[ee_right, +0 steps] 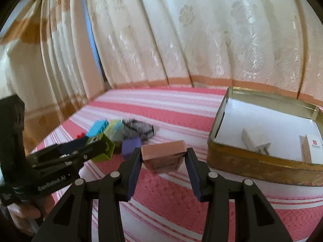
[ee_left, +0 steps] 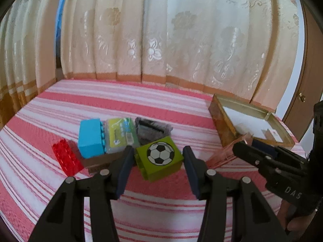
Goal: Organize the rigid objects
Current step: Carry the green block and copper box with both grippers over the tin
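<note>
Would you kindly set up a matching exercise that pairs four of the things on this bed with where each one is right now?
Things:
1. green football block
2. pink box
3. red brick
4. white card

Places:
A. inside the tin
B. between the left tongs
C. lying on the bedspread, left end of the pile
D. between the right tongs

Pairs: 1-B, 2-D, 3-C, 4-A
</note>
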Demonstrator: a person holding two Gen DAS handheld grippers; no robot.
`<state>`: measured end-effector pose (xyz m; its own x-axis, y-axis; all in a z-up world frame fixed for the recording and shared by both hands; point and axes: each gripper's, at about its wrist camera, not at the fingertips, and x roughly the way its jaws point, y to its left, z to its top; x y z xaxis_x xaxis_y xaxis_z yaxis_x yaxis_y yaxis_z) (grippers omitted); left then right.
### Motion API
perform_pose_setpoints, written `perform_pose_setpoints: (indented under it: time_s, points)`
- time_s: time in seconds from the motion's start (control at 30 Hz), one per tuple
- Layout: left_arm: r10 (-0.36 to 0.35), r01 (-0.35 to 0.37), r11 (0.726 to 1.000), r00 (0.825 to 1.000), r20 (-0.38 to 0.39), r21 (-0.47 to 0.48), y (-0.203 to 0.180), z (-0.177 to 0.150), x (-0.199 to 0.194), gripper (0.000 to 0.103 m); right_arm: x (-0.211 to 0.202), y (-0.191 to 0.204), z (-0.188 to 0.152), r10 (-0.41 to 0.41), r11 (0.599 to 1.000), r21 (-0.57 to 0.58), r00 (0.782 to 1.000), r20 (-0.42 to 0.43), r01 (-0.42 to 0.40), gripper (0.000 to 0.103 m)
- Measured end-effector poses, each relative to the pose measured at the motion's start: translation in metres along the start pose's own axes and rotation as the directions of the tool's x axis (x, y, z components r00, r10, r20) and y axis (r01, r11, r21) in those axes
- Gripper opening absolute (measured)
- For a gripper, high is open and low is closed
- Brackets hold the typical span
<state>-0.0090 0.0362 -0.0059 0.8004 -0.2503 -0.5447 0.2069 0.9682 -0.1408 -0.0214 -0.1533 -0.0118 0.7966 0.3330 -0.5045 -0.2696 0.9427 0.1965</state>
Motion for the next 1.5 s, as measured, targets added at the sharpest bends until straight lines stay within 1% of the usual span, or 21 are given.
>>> perform_pose_setpoints:
  time_s: [0.2,0.37,0.47,0.57,0.67,0.73,0.8,0.87,0.97,1.23,1.43,1.5]
  points:
    - [-0.025,0.023,0.999,0.999,0.037,0.041,-0.021,0.013,-0.006,0.05,-0.019,-0.013,0.01,0.012,0.998,0.054,0.996,0.092,-0.017,0.047]
    - [-0.049,0.042,0.995,0.996,0.072,0.094,-0.05,0.027,-0.007,0.05,-0.037,-0.036,0.021,-0.008,0.993,0.118,0.983,0.184,-0.014,0.047]
    - [-0.07,0.059,0.991,0.994,0.085,0.117,-0.067,0.037,-0.004,0.05,-0.049,-0.054,0.025,-0.039,0.986,0.166,0.972,0.231,0.0,0.047]
    - [-0.1,0.088,0.987,0.991,0.091,0.133,-0.087,0.046,0.001,0.05,-0.058,-0.076,0.028,-0.107,0.979,0.193,0.963,0.248,0.06,0.047]
    - [-0.129,0.112,0.981,0.986,0.104,0.159,-0.111,0.053,0.006,0.05,-0.067,-0.102,0.03,-0.169,0.965,0.238,0.952,0.255,0.107,0.047]
    - [-0.144,0.125,0.977,0.984,0.102,0.174,-0.125,0.056,0.011,0.05,-0.074,-0.119,0.031,-0.221,0.954,0.259,0.941,0.257,0.153,0.047]
    - [-0.157,0.135,0.971,0.983,0.101,0.195,-0.141,0.058,0.018,0.05,-0.083,-0.137,0.03,-0.285,0.939,0.269,0.924,0.254,0.216,0.047]
    - [-0.172,0.15,0.967,0.981,0.094,0.206,-0.156,0.059,0.026,0.05,-0.089,-0.153,0.03,-0.337,0.922,0.279,0.909,0.245,0.267,0.047]
    - [-0.187,0.166,0.962,0.979,0.08,0.216,-0.174,0.059,0.035,0.05,-0.091,-0.178,0.029,-0.383,0.899,0.31,0.898,0.217,0.309,0.047]
    - [-0.207,0.192,0.955,0.977,0.045,0.225,-0.21,0.058,0.064,0.05,-0.092,-0.201,0.027,-0.43,0.881,0.302,0.884,0.184,0.365,0.047]
    - [-0.211,0.199,0.948,0.977,0.024,0.246,-0.231,0.054,0.081,0.05,-0.091,-0.213,0.025,-0.478,0.86,0.29,0.862,0.168,0.421,0.047]
    - [-0.211,0.201,0.948,0.977,0.015,0.248,-0.236,0.053,0.088,0.05,-0.088,-0.219,0.024,-0.483,0.854,0.3,0.863,0.148,0.426,0.047]
